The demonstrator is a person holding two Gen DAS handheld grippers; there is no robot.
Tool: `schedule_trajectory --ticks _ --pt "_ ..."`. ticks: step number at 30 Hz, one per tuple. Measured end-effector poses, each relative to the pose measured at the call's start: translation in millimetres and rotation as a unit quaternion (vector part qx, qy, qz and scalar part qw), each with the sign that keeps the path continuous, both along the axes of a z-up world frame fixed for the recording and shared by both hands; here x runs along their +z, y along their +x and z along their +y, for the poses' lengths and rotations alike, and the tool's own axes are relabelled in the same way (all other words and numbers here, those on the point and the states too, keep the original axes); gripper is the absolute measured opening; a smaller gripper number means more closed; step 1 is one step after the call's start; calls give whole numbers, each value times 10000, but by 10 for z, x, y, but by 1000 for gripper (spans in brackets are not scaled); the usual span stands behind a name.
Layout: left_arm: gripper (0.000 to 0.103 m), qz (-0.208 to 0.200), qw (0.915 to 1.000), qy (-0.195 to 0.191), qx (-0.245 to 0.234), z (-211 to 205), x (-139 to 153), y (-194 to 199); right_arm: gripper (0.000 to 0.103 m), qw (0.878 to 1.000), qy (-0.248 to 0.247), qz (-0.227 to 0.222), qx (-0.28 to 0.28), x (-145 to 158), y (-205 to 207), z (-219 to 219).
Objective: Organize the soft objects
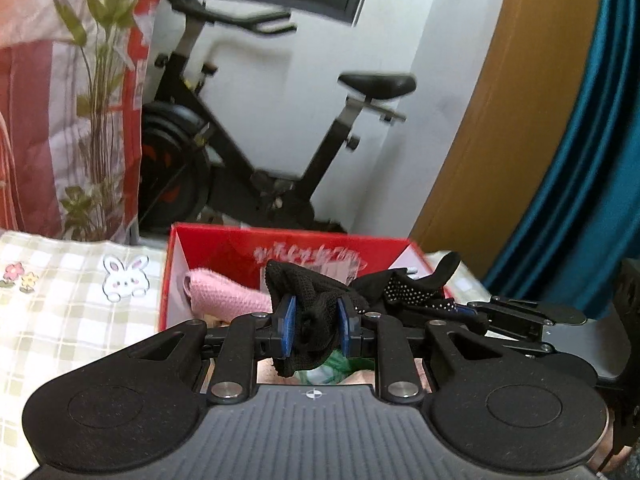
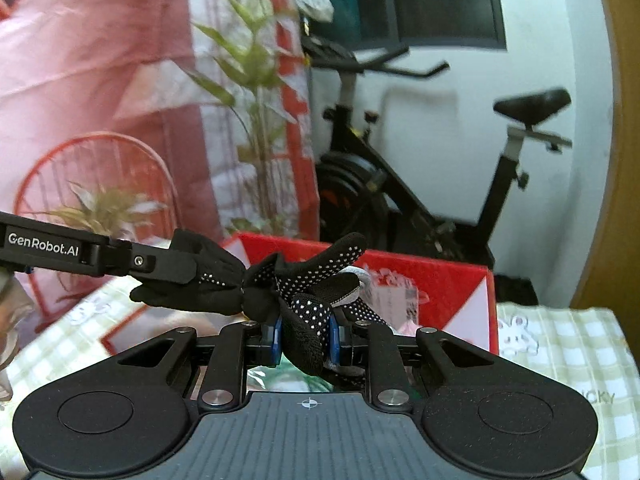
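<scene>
A black glove with white grip dots (image 1: pixel 404 292) hangs stretched between my two grippers, in front of an open red cardboard box (image 1: pixel 288 242). My left gripper (image 1: pixel 316 326) is shut on the glove's knitted cuff end. My right gripper (image 2: pixel 306 338) is shut on the dotted finger end of the same glove (image 2: pixel 308 280). In the right wrist view the left gripper's arm (image 2: pixel 120 260) reaches in from the left edge onto the glove. A pink knitted cloth (image 1: pixel 224 296) lies inside the box at its left side.
The red box (image 2: pixel 436 280) stands on a green-checked cloth with rabbit prints (image 1: pixel 72 292). Behind it are a black exercise bike (image 1: pixel 256 132), a red and pink floral curtain (image 1: pixel 68 92), a wooden panel and a teal drape (image 1: pixel 580 152) at the right.
</scene>
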State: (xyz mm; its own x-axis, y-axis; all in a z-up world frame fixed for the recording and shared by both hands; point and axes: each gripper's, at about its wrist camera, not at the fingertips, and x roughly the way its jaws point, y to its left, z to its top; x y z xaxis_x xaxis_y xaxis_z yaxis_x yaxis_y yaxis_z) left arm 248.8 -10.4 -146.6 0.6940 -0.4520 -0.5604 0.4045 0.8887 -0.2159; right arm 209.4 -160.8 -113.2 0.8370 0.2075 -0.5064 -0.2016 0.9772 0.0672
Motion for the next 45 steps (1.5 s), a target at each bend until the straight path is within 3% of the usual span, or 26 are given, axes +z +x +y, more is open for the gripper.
schedule_trajectory --ticks 8,15,19,23,25,28,29,31,33,39,45 --pt "27 552 9958 726 18 -167 -299 256 20 9940 -80 1045 -315 -412 356 -23" --pt "32 675 9938 883 37 -142 -379 282 22 9910 -79 1259 -452 -531 427 30" --pt "42 656 9934 937 47 -152 -371 291 30 9916 -180 1163 -535 -481 367 -12" --pt "60 567 9935 989 -21 -168 -316 224 39 9938 -186 930 -583 -371 226 -44" --pt "70 479 9936 1020 8 -149 -266 161 58 9944 -136 833 -644 -312 159 -92" --pt "95 253 9944 1026 66 -108 -154 24 72 9949 -121 672 -747 -195 34 -141" --pt "99 137 9948 1003 99 -83 -105 -37 76 9950 -116 609 -783 -148 -9 -154" --pt "101 -8 9955 926 209 -20 -16 -140 95 9951 -87 451 -873 -42 -100 -187" --pt "103 -69 9957 852 369 46 82 -231 102 9953 -19 282 -925 78 -189 -221" --pt "103 -408 9917 799 917 219 462 -528 103 9965 63 1 -839 487 -466 -237" --pt "103 -829 9878 484 1228 406 894 -920 103 9926 -85 -350 -1162 949 -842 -116"
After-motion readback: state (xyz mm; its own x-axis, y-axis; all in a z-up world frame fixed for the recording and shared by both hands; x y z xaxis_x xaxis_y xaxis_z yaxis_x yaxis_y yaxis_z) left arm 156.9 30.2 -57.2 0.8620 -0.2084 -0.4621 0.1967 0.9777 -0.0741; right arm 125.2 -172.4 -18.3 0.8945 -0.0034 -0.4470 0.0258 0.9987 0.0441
